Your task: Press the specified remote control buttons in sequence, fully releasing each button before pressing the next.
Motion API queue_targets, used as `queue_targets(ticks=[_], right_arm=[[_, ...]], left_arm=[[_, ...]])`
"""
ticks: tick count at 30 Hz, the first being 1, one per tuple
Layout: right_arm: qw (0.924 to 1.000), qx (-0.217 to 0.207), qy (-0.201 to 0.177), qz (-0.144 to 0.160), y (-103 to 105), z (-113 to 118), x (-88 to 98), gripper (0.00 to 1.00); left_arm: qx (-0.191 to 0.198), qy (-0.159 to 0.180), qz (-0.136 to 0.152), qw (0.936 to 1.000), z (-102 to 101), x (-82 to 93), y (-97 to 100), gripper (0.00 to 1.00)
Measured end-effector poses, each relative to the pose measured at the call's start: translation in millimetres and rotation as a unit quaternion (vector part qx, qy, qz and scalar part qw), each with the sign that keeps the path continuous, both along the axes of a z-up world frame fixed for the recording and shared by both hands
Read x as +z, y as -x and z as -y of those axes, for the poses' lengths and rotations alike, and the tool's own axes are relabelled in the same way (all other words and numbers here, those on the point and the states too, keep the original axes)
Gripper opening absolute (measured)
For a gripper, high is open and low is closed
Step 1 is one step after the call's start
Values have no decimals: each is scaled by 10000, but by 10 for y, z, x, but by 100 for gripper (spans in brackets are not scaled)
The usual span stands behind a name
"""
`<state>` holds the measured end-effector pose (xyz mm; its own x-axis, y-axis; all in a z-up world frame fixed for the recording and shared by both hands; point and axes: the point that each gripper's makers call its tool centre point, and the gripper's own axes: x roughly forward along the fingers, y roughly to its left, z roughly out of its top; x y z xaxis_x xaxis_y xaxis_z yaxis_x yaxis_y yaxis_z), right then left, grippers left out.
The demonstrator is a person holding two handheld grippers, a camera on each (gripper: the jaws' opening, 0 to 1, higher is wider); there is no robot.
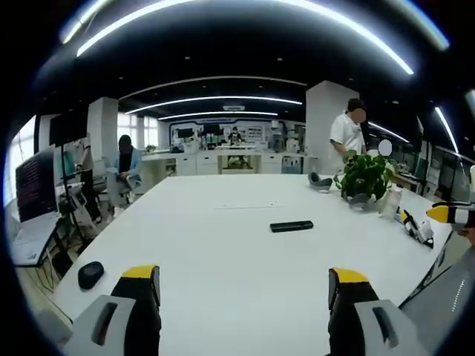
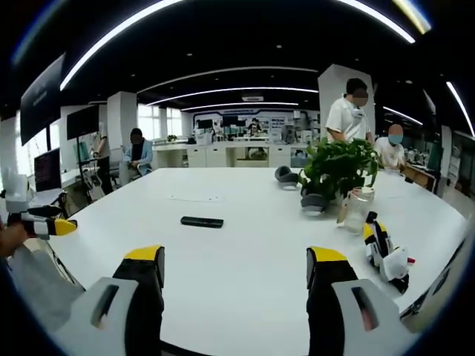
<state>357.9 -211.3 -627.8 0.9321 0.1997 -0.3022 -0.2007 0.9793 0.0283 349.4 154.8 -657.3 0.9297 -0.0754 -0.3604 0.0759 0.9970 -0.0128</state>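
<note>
A: Two claws, both spread wide, holding nothing — left claw [image 1: 245,285] and right claw [image 2: 236,271] hovering above the near edge of the white table [image 1: 223,245].
B: Remote position?
A: Black remote control [image 1: 292,226] lying flat mid-table, well apart from the left claw, up and slightly right between its jaws. Same remote [image 2: 202,222] in the right gripper view, up and left of the jaws, also well apart.
B: Other stuff on the table?
A: Potted plant [image 2: 338,170] toward the far right, glass jar [image 2: 358,205] just beside it. Dark headphones [image 2: 286,176] farther back, left of the plant. Yellow-black device [image 2: 386,248] near the right edge. Black mouse [image 1: 90,274] on the near left corner in the left gripper view.
B: People?
A: Standing person in a white shirt [image 2: 347,111] behind the plant, seated person [image 2: 139,152] far left — office desks and monitors beyond.
</note>
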Motion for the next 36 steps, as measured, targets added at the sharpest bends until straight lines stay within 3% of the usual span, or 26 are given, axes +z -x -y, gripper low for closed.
queue_targets(ticks=[36], right_arm=[[9999, 45, -5, -100, -3, -3, -30, 78]], left_arm=[[-285, 71, -223, 9993, 167, -18, 6, 95]])
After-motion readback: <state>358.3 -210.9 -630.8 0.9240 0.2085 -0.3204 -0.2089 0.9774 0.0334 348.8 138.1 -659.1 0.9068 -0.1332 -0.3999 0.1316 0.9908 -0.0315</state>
